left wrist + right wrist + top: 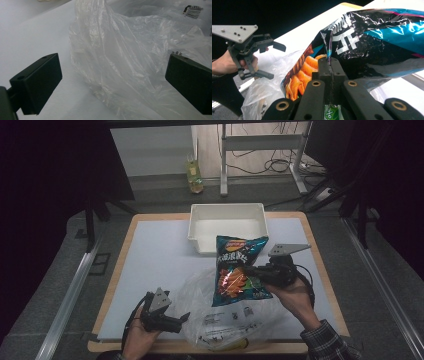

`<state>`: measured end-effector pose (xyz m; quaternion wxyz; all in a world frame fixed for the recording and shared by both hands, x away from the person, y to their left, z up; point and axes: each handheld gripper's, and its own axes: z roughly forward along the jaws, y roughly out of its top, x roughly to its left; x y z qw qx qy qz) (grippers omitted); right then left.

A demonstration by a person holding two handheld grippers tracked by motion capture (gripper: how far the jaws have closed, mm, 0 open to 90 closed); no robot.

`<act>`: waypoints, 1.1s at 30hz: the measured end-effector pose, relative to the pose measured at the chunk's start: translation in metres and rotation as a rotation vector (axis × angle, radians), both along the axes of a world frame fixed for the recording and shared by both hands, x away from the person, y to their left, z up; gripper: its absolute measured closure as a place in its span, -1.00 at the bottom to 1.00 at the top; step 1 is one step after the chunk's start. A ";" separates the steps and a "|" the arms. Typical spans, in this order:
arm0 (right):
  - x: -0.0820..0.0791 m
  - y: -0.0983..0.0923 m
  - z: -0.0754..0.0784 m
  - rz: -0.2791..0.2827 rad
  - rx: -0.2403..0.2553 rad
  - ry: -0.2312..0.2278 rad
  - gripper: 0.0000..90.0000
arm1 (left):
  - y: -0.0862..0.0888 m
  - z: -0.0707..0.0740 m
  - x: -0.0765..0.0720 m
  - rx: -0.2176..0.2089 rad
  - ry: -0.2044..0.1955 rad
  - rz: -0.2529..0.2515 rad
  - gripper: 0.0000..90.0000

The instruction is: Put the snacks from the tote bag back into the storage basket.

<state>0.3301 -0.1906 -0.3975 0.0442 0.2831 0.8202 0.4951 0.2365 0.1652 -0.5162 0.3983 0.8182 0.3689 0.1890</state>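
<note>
Right claw (254,271) clamped on the side edge of the chip bag (239,270), jaws pressed flat on a crease of foil; bag hangs upright above the plastic bag (220,320), which lies crumpled on the tabletop (150,265). Left claw (181,320) jaws wide apart, nothing between the pads, aimed at the plastic bag's near fold.

Step in hand, likely: chips either going into or coming out of the plastic bag. To do it well, the left claw should pinch one layer of film at the rim and hold the mouth wide; the right should keep its grip on the seam, not the puffed middle, and move slowly.

Chip bag: glossy crinkled foil, black and teal. Plastic bag: thin, clear, limp. White bin (227,225) behind: rigid, rectangular.
</note>
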 end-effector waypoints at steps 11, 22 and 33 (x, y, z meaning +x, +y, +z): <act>0.021 0.008 -0.002 -0.007 0.001 -0.023 0.99 | -0.001 -0.001 0.000 0.006 0.006 -0.006 -0.99; 0.047 0.015 -0.003 -0.026 0.017 -0.031 0.99 | -0.001 -0.001 0.000 0.003 0.009 -0.007 -0.99; 0.074 0.018 -0.008 -0.049 0.021 -0.032 0.99 | -0.001 -0.001 0.001 0.002 0.010 -0.008 -0.99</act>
